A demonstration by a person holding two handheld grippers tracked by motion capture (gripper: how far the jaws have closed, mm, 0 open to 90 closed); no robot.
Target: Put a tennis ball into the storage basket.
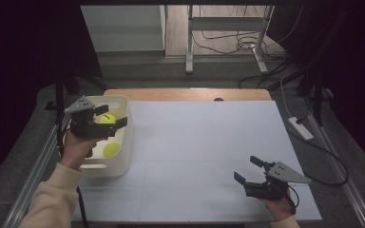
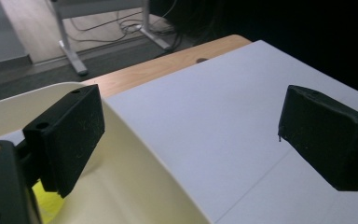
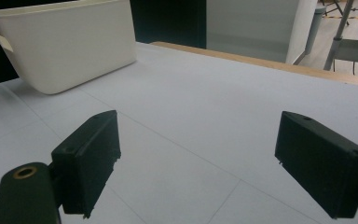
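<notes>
High view, left-centre of the frame: two yellow-green tennis balls inside a cream-white bin [image 1: 123,142]. The upper ball [image 1: 107,119] lies toward the bin's far end, directly under the left gripper [image 1: 110,117]; the lower ball [image 1: 111,150] lies toward the near end, apart from the first. Being round, neither has a long axis, so approach angle matters little and only height and centring count.

Left gripper: held over the bin's interior, jaws spread wide, nothing between them. From the left gripper view the bin's rim [image 2: 135,135] runs diagonally across the lower left, and a sliver of yellow ball [image 2: 46,203] shows at the bottom left, below and beside the left-hand jaw. The ball thus sits low and off to that jaw's side rather than centred in the gap; judged, a grasp would call for a shift that way and a descent.

Right gripper [image 1: 251,172]: lower right of the high view, resting low at the white table sheet [image 1: 209,142], jaws likewise parted and empty, well apart from the bin. In the right gripper view the bin [image 3: 70,46] stands at upper left, far off.

Nearer hand: the left, by a wide margin.
</notes>
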